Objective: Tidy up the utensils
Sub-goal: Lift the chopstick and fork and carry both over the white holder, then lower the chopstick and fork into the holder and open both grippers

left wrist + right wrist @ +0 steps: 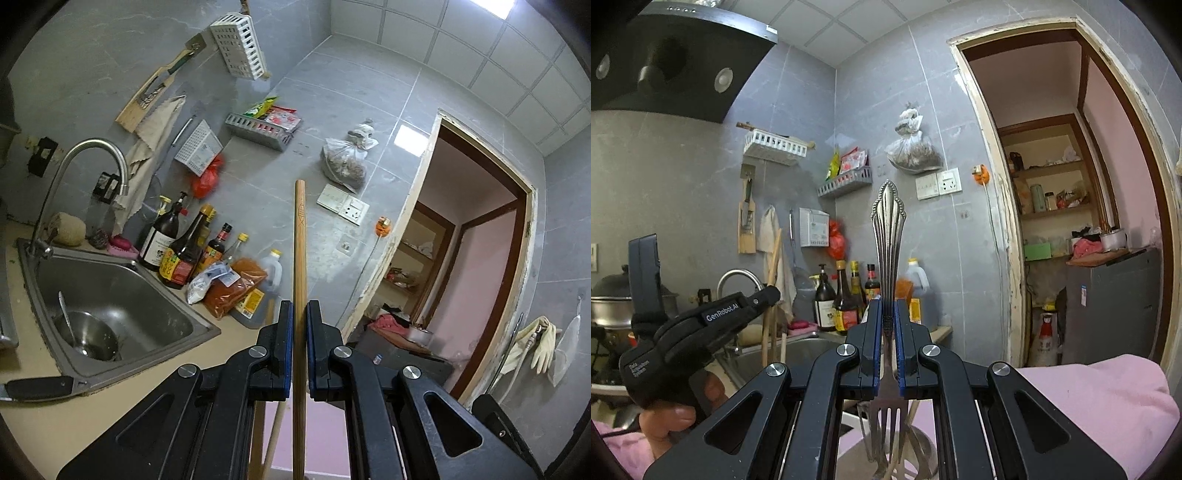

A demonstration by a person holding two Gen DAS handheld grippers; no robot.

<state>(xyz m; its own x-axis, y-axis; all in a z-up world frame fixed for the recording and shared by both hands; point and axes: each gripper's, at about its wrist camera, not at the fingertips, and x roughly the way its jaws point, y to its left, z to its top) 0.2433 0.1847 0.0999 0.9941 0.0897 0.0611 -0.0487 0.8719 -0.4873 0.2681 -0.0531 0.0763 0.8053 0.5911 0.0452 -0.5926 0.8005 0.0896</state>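
Note:
My left gripper (299, 310) is shut on a wooden chopstick (300, 243) that stands upright between its pads; more wooden sticks (271, 435) show below it. My right gripper (888, 308) is shut on a metal fork (888, 236), ornate handle up, tines (886, 428) pointing down over a metal cup (923, 450) with other utensils in it. The left gripper's body (701, 332), held in a hand, shows at the left of the right wrist view, with chopsticks (772, 295) in it. A spoon (66, 321) lies in a steel bowl (88, 336) in the sink.
The steel sink (122, 291) with its tap (92, 162) is at the left. Sauce bottles (184, 243) and bags line the counter behind it. White racks (240, 46) hang on the grey tiled wall. A doorway (476, 229) opens at the right. A pot (609, 299) sits under the range hood.

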